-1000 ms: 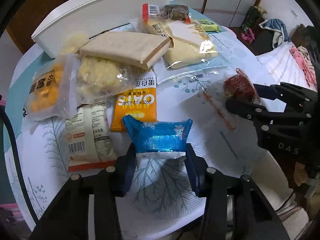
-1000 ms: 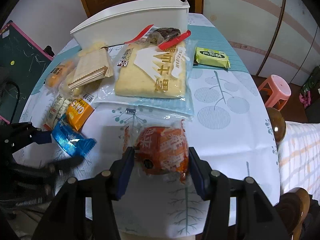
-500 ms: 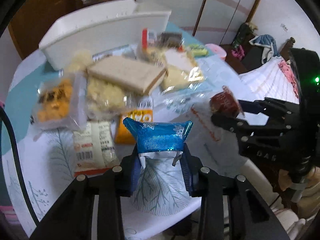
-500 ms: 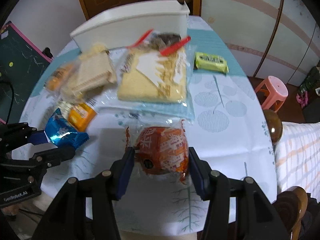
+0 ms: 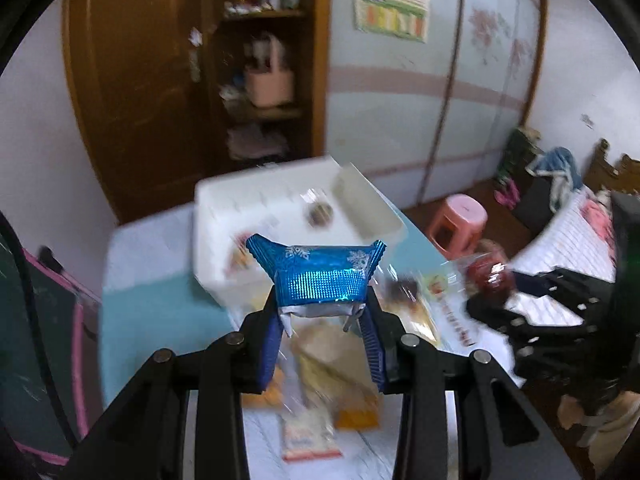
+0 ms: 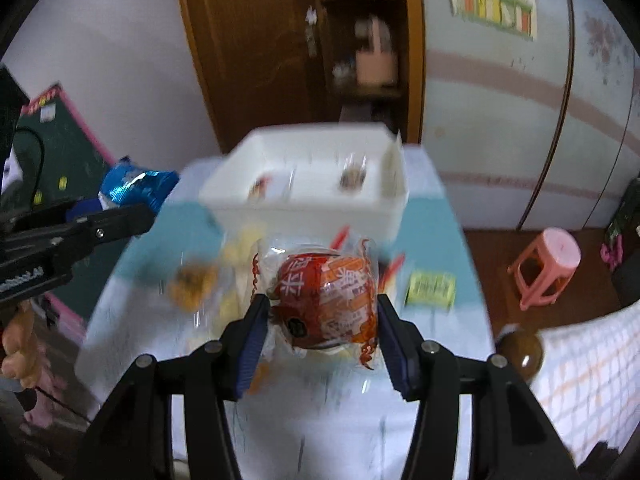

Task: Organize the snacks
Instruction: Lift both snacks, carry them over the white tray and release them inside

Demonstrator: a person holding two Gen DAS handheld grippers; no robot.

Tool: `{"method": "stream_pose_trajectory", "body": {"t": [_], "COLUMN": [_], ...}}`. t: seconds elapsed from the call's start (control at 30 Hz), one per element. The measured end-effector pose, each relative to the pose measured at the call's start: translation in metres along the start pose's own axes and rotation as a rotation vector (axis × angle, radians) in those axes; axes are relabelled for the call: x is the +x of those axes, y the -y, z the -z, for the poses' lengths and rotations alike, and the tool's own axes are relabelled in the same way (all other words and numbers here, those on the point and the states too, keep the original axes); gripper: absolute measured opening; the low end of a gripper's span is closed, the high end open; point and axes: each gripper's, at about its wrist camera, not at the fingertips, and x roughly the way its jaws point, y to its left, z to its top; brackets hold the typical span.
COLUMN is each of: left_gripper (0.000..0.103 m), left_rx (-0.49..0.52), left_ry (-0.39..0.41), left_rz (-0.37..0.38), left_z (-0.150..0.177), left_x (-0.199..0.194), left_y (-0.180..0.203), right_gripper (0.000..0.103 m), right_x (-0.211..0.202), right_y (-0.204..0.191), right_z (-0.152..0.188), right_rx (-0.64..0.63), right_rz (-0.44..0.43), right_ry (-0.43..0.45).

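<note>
Nearest in the left wrist view, the left gripper (image 5: 322, 318) has its fingers (image 5: 269, 340) pinching the lower, silver-seamed end of a blue foil snack packet (image 5: 318, 276), which stands up clear of the surface (image 5: 160, 300). In the right wrist view the right gripper (image 6: 318, 320) has its fingers (image 6: 251, 340) pressed against both sides of a round orange-red wrapped snack (image 6: 326, 304) in a clear outer wrapper, also held above the surface.

Below and just beyond both grippers, loose snacks lie blurred on the teal-and-white cloth: a pale bread-like pack (image 5: 320, 348), an orange pack (image 5: 356, 414) and a white pack (image 5: 308, 436) under the left gripper, a bag of golden pieces (image 6: 192, 284) to the left of the right gripper, and a green packet (image 6: 430, 288) alone to its right. These lie between the held items and the white bin (image 5: 280, 216), which sits at the far end of the surface with a few small items already inside, too blurred to name.

Beyond the surface to the right stands a pink stool (image 6: 546, 266) on the floor. Farther back are a wooden shelf unit (image 5: 260, 64) and pale wardrobe doors (image 6: 500, 92) bearing a poster.
</note>
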Motion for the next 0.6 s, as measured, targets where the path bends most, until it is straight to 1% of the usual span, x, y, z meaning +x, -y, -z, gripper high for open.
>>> {"method": "stream_pose_trajectory", "body": {"t": [0.07,0.17,0.2,0.23,0.3,0.37,0.43,0.53,0.6], "left_gripper": [0.035,0.035,0.035,0.036,0.036,0.036,0.036,0.036,0.036], "left_rx": [0.006,0.024,0.02,0.011,-0.009,-0.025,-0.034,-0.038,-0.038], "left_ry": [0.035,0.086,0.094,0.1,0.108,0.113,0.112,0.095,0.072], "left_rz": [-0.047,-0.127,-0.147,-0.161,-0.181,-0.199,-0.212,-0.218,-0.222], "left_z": [-0.033,-0.071,-0.085,-0.095,-0.116,-0.131,-0.143,-0.152,-0.15], "left_x": [-0.003,-0.005,-0.003,-0.002,0.006,0.013,0.026,0.048,0.067], "left_y": [-0.011,-0.023,-0.028,-0.032,-0.043,-0.051,-0.059,-0.068,-0.072], "right_gripper": [0.053,0.054,0.054,0.054,0.055,0.055,0.055,0.055,0.055], "right_x": [-0.003,-0.003,0.001,0.003,0.016,0.027,0.041,0.061,0.076], "right_y": [0.004,0.01,0.013,0.015,0.022,0.023,0.023,0.019,0.017], "right_z": [-0.033,-0.084,-0.104,-0.115,-0.147,-0.167,-0.182,-0.191,-0.191], "right_rx": [-0.004,-0.001,0.011,0.023,0.072,0.091,0.088,0.084,0.079], "right_rz": [0.012,0.041,0.051,0.052,0.041,0.042,0.075,0.084,0.079], "right_ry": [0.035,0.085,0.093,0.096,0.084,0.085,0.094,0.086,0.061]}}
